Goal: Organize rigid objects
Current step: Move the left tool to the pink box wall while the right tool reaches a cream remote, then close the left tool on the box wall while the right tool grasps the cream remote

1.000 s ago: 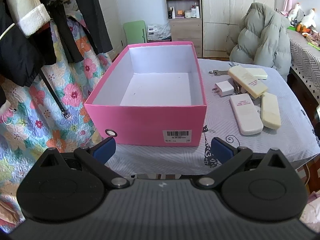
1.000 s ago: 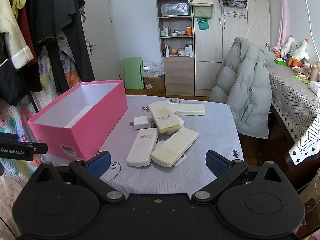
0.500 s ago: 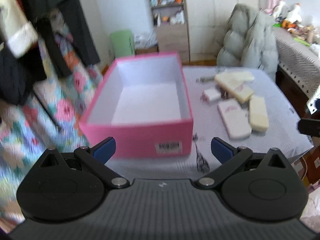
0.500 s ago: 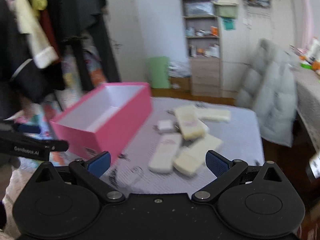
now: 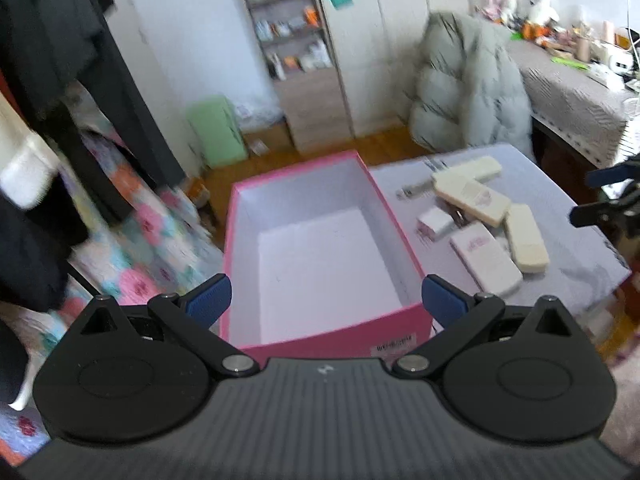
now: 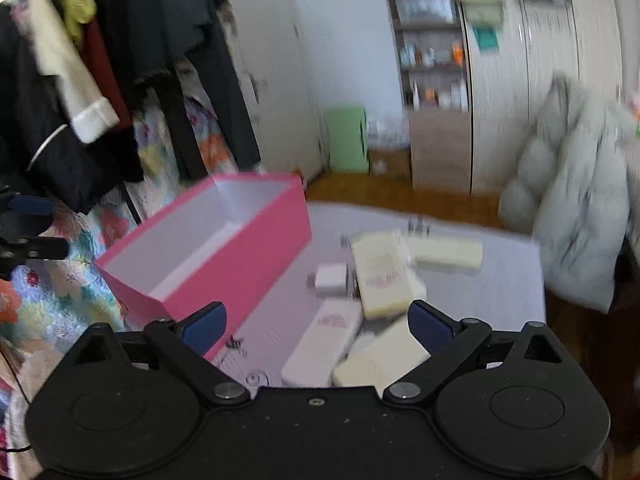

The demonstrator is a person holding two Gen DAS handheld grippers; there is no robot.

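Note:
An empty pink box with a white inside stands on the grey-clothed table; it also shows in the right wrist view. To its right lies a heap of cream and white slabs with a small white charger; the heap also shows in the right wrist view. My left gripper is open and empty, above the box's near end. My right gripper is open and empty, above the near slabs.
Hanging coats and a floral quilt are left of the table. A grey puffer jacket on a chair stands behind it. A second table with clutter is at the right. The table ends close on the right.
Both grippers have risen and moved forward. The left one now looks down into the box from above. The right one has come closer over the slabs. Both stayed open.

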